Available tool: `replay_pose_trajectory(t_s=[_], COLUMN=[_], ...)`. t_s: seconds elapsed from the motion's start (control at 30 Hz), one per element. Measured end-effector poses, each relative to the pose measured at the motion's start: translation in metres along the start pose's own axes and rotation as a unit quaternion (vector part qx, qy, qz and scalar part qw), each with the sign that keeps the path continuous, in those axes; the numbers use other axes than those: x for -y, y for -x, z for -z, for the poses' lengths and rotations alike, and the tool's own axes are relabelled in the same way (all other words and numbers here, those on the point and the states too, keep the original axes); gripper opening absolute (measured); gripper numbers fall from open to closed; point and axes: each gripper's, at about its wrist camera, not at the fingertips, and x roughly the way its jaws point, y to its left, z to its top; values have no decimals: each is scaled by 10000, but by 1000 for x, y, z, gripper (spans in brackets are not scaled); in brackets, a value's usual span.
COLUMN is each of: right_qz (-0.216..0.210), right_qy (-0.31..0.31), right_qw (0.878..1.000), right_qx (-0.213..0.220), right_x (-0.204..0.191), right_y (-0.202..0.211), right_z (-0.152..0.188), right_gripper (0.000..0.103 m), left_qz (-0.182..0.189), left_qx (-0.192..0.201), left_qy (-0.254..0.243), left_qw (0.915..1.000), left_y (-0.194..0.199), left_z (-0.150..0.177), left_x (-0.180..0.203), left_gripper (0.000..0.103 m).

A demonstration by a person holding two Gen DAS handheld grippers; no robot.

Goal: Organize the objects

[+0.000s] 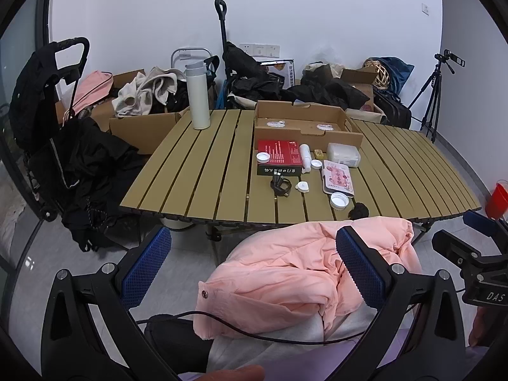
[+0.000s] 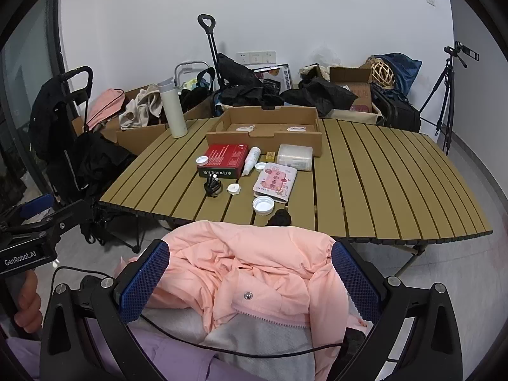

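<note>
Slatted tan table fills the middle of both wrist views, seen from just beyond its near edge. Both grippers hover low in front of it, above a pink padded jacket lying in the person's lap area. The left gripper has its blue-padded fingers spread wide apart and holds nothing. The right gripper is likewise spread wide and holds nothing; the jacket lies behind and between its fingers.

Small items cluster near the table's centre. A red and black box lies flat with a white cap resting on its left corner. Just to the right of the box lies a small white bottle on its side. A translucent plastic container sits further right, close in front of a shallow open cardboard tray. A pink patterned pouch lies nearer the viewer, with a larger white lid touching its front edge. A coiled black cable and a small round white piece lie side by side, apart from each other. A dark crumpled lump sits at the table's near edge.

A tall white flask stands upright at the far left corner. Behind the table, clothes, cardboard boxes and bags pile against the wall, and a tripod stands at the right.
</note>
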Motion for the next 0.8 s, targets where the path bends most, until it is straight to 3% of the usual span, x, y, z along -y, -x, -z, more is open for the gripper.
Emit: replay_pose_trajectory(t_s=[0.8], right_qz=[14], right_qy=[-12], right_qw=[9999], right_qx=[-100], right_x=[1], right_y=[-8], right_z=[1], right_gripper=[103], left_qz=[-32], left_qx=[-101], left_qy=[8], left_qw=[9999], left_y=[-8], left_z=[2], left_x=[0], left_gripper=[103])
